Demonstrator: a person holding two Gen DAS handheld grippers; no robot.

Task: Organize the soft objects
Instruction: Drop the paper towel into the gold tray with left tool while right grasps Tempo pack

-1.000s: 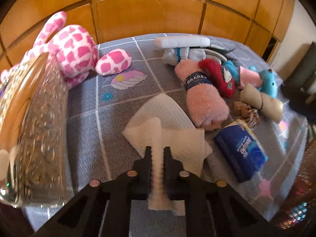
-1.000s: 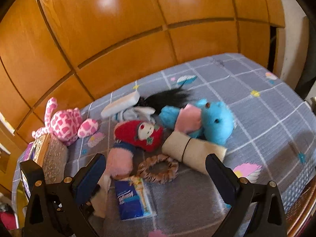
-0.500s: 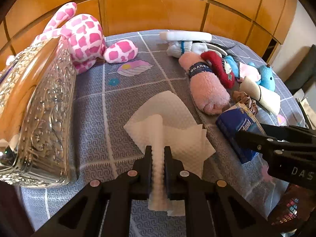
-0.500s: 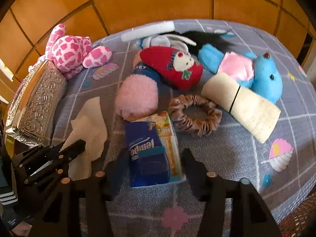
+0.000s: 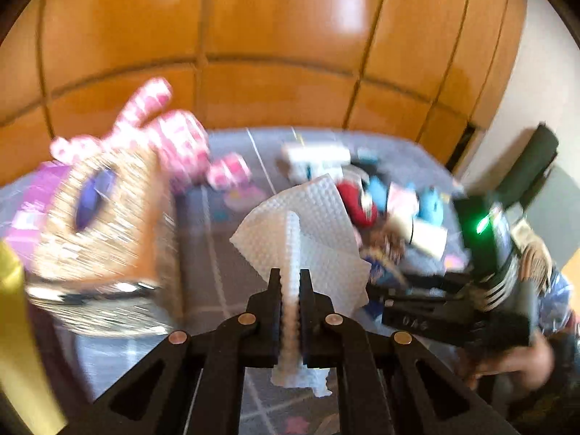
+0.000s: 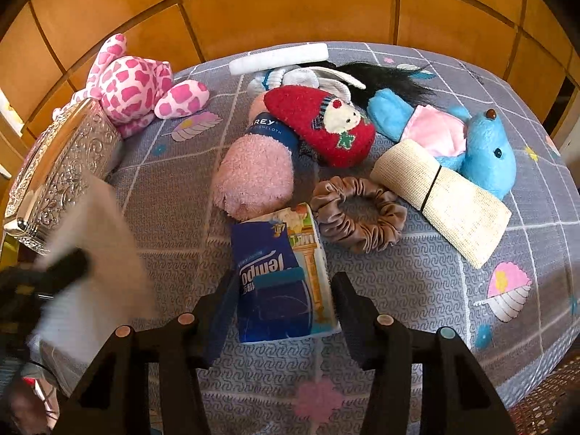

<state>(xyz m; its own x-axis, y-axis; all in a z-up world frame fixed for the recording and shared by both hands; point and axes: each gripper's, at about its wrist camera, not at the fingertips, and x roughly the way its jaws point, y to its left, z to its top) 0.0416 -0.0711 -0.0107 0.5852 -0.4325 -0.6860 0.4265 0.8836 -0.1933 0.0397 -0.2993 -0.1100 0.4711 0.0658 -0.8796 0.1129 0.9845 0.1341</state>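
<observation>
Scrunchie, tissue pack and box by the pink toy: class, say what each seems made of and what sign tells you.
Scrunchie: probably velvet, going by its soft sheen and gathered folds.
Tissue pack: glossy printed plastic film; it wrinkles and reflects light.
Box: apparently silver-coloured metal, shiny, with embossed scrollwork.

- Left wrist view is badly smeared by motion blur; glare is seen on the wood panels [image 5: 275,36].
- Right wrist view is kept sharp, brightly daylit, edges bent by fisheye.
</observation>
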